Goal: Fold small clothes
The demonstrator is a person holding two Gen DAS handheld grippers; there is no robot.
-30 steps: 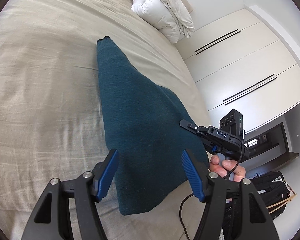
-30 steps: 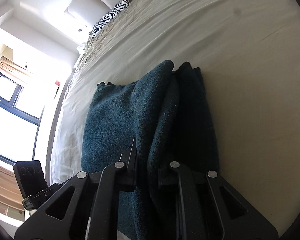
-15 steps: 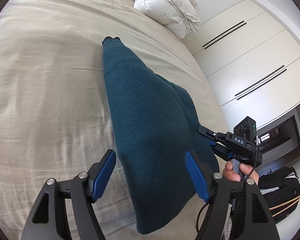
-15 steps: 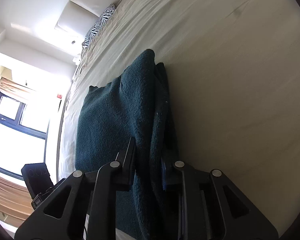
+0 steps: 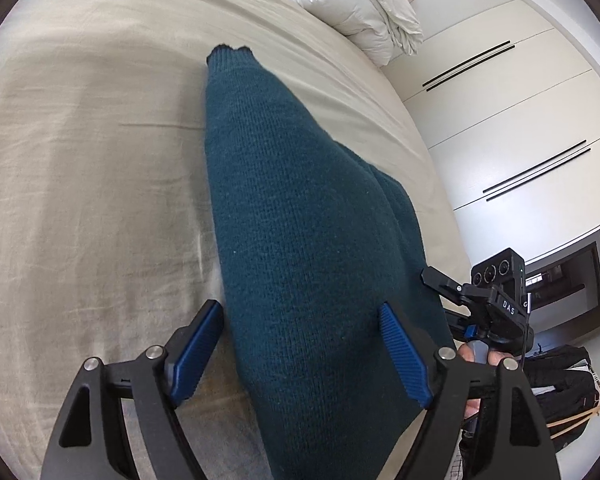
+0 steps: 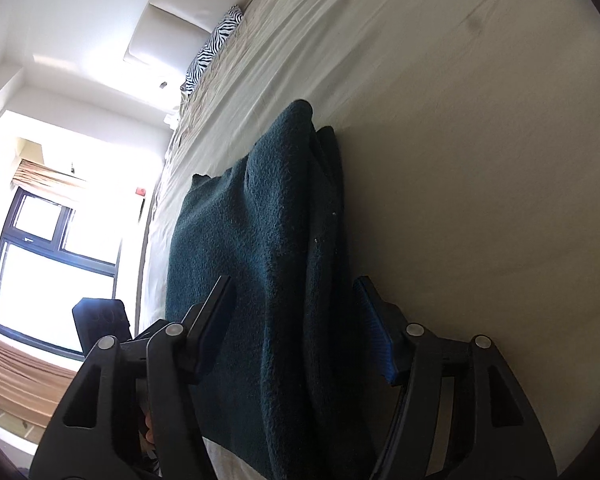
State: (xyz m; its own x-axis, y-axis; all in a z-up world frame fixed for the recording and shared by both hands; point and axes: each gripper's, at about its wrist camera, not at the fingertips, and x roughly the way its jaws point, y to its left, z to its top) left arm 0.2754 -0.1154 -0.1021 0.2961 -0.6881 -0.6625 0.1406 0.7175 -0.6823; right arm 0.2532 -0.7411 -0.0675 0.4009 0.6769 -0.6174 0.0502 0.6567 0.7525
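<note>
Bed (image 5: 80, 200) covered by beige sheet, lightly creased. Folded teal knit garment (image 5: 300, 240) lies directly on it, long and narrow, reaching the near edge. White bundled duvet (image 5: 360, 4) sits at the far end. Zebra-print pillow (image 6: 210, 54) rests by the padded headboard (image 6: 172, 20).

A wide bed (image 5: 80, 160) in beige linen fills the room, white wardrobe doors (image 5: 520, 128) stand beside it, and a dark-framed window (image 6: 40, 272) blazes with daylight.
</note>
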